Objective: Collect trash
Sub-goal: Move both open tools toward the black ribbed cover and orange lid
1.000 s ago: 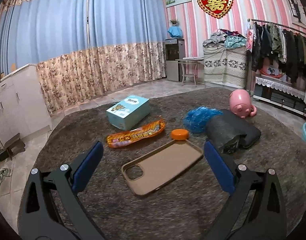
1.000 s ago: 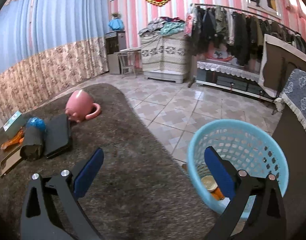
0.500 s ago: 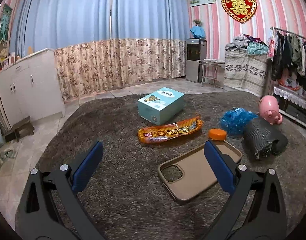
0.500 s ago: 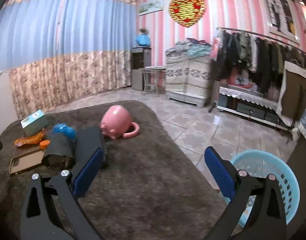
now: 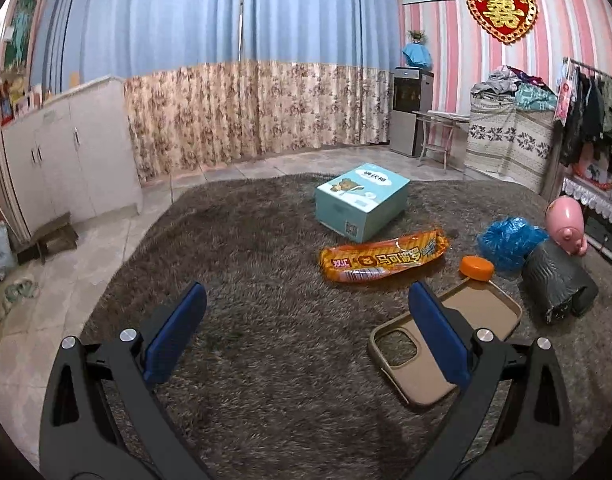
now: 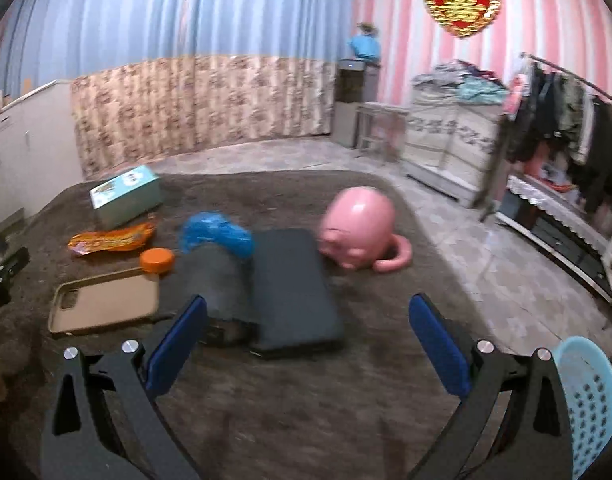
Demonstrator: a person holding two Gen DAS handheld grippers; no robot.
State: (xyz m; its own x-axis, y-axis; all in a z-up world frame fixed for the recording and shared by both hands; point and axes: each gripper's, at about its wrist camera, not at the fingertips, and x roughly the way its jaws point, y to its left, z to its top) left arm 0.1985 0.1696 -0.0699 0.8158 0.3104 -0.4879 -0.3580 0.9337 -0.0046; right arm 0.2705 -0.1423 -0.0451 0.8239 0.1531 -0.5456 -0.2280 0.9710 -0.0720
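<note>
- The brown shag rug carries everything; the litter sits in one loose cluster toward its far right, so one stance should reach all of it.
- Light-blue basket: only its perforated rim shows, at the near right edge of the right wrist view, off the rug. I judge it the trash destination; contents not visible.
- Teal box: farthest item, upright.
- Black flat case and grey roll lie touching side by side; probably belongings, not trash.
- Pink pig-shaped mug lies on its side, just beyond the case.
- Tan phone case lies open side up, nearest my left gripper.
- Orange snack wrapper: flat, just nearer than the box. Likely first pick.
- Crumpled blue bag: touching the roll.
- Orange cap: at the phone case's far edge.
- Left gripper: fingers wide apart, empty, above the rug.
- Right gripper: fingers wide apart, empty, view motion-blurred.
</note>
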